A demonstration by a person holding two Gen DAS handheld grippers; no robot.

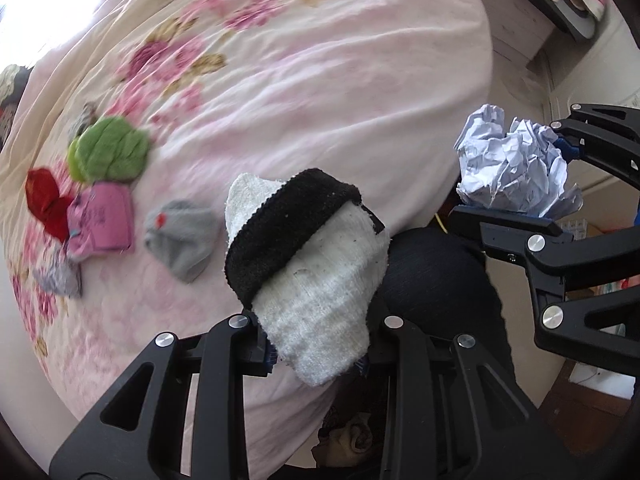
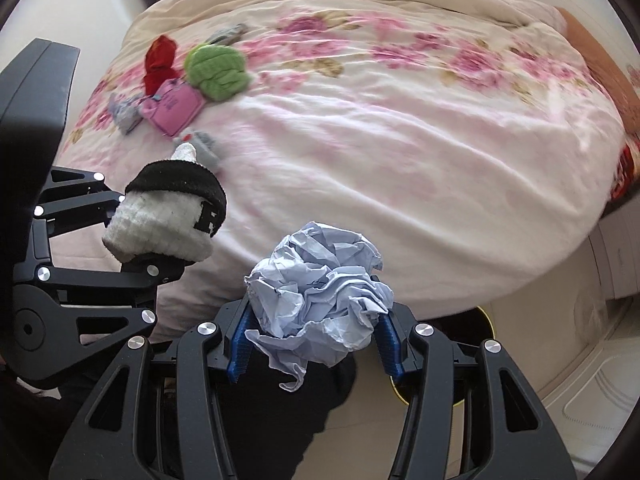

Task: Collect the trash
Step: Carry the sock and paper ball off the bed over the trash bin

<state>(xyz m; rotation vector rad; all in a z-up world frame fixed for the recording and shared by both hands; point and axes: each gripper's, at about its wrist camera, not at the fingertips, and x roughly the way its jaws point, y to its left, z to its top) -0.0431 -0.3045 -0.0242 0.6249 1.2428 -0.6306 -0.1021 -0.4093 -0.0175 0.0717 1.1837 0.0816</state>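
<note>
My left gripper (image 1: 316,350) is shut on a white sock with a black band (image 1: 308,256), held above the near edge of the bed; the same sock shows in the right wrist view (image 2: 164,216). My right gripper (image 2: 316,336) is shut on a crumpled ball of pale blue paper (image 2: 320,300), held beside the bed; it shows in the left wrist view (image 1: 516,164) to the right of the sock. Both grippers are close together, left one to the left.
A bed with a pink floral quilt (image 2: 380,140) fills both views. On it lie a green sock (image 2: 216,66), a red one (image 2: 160,62), a pink one (image 2: 172,106), a grey one (image 1: 180,238) and small bluish ones (image 2: 124,112). A dark bin opening (image 2: 486,320) sits below the bed edge.
</note>
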